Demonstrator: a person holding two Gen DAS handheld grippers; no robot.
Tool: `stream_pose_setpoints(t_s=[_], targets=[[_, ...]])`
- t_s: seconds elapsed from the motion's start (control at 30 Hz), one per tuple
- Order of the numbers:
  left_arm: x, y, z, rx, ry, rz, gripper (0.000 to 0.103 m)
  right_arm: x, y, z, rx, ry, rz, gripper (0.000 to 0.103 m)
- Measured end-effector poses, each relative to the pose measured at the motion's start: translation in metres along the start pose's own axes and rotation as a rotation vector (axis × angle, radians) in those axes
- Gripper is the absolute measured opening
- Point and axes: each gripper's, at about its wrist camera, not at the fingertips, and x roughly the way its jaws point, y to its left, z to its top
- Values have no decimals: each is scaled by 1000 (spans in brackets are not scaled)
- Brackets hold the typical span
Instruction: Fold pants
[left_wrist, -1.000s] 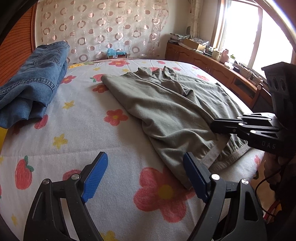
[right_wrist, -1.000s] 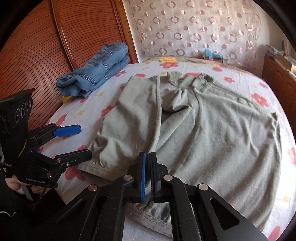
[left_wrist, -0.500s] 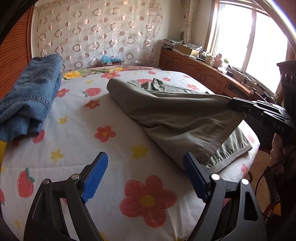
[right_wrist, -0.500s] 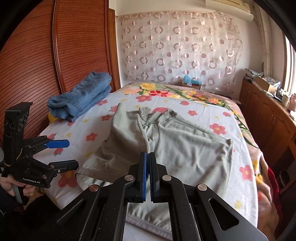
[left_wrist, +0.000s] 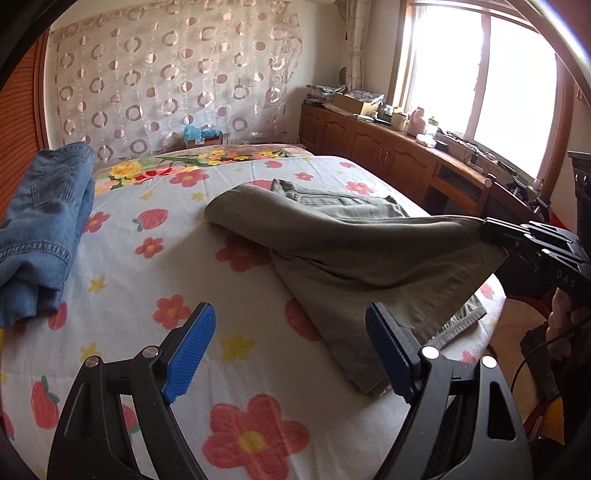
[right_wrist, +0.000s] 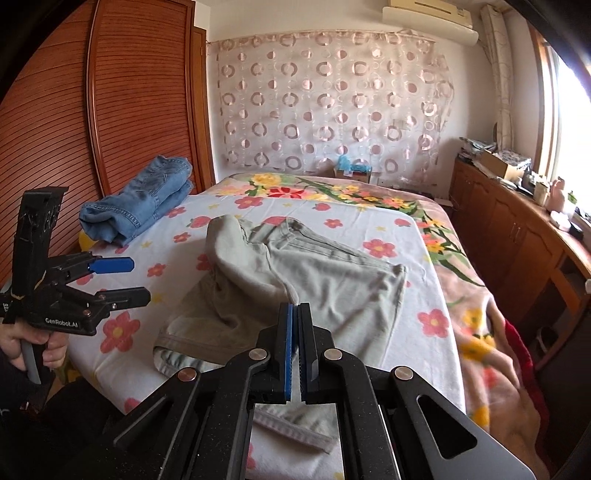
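Pants (right_wrist: 332, 280), grey-green, on flowered bed (right_wrist: 369, 221); near leg hem pinched and lifted. Right gripper (right_wrist: 295, 314) clamped together on that fabric edge, cloth rising off the bed in a taut ridge toward the waistband at 12 o'clock. Seen from left wrist view: right gripper (left_wrist: 491, 227) at 3 o'clock, holding the raised fold above the lower layer. Left gripper (left_wrist: 291, 347) with pads wide apart, nothing between them, hovering over bare sheet just beside the lower hem at 4 o'clock. From right wrist view, left gripper (right_wrist: 118, 280) at 9 o'clock, clear of the cloth. Folded jeans (left_wrist: 44, 221) at 10 o'clock, well apart from the work. Wooden cabinets (left_wrist: 388, 147) at 1 o'clock under the window.

Judged step: carrying the lifted leg across for a fold. To do well: keep pinch firm, keep fabric taut and high enough not to drag the under layer; use the free left gripper to pin or catch the matching hem corner; line up edges before lowering. Risk: single-point grip lets far corner sag and crease.
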Motion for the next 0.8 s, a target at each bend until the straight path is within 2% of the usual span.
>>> stream_pose_setpoints(t_s=[0.13, 0.53, 0.63, 0.8], targets=[[5, -9, 3, 18, 8, -12, 84, -4, -2, -6, 1, 12, -30, 2], [17, -25, 0, 41, 33, -23, 84, -11, 1, -21, 56, 79, -41, 2], [22, -24, -3, 38, 44, -21, 84, -7, 1, -27, 38, 113, -74, 2], [27, -22, -2, 42, 38, 2, 84, 0, -2, -26, 81, 158, -41, 2]])
